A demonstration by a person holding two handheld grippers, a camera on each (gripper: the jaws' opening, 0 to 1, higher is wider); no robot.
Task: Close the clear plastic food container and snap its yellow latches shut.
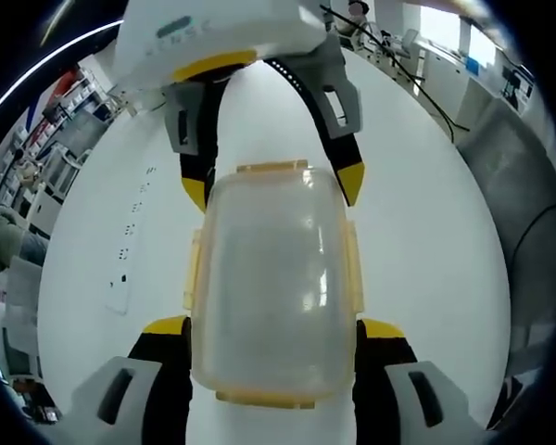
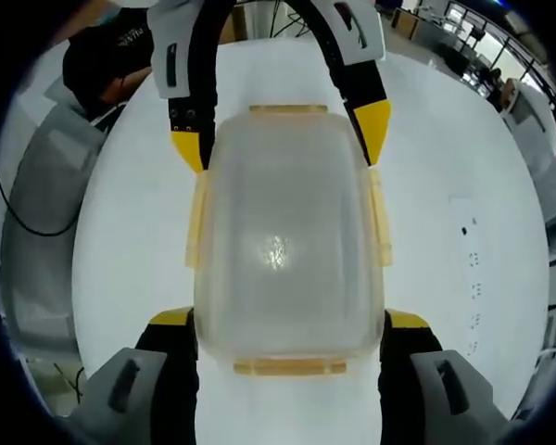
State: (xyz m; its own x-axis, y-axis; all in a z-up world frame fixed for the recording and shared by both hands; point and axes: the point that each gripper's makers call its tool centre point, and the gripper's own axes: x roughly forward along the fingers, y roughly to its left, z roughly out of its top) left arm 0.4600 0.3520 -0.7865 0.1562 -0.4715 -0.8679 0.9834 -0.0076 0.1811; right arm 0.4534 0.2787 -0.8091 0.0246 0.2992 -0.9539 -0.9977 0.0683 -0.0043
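The clear plastic container lies on the white table with its lid on. Yellow latch flaps run along its sides and ends; I cannot tell whether they are snapped down. My left gripper straddles the container's near end, jaws spread wide and close against both sides. Opposite, my right gripper straddles the far end the same way. In the right gripper view the container sits between my right gripper at the bottom and the left gripper at the top.
A white power strip lies flat on the table beside the container. A grey chair stands at the table's edge. A person in dark clothes sits beyond the table. A black cable crosses the far edge.
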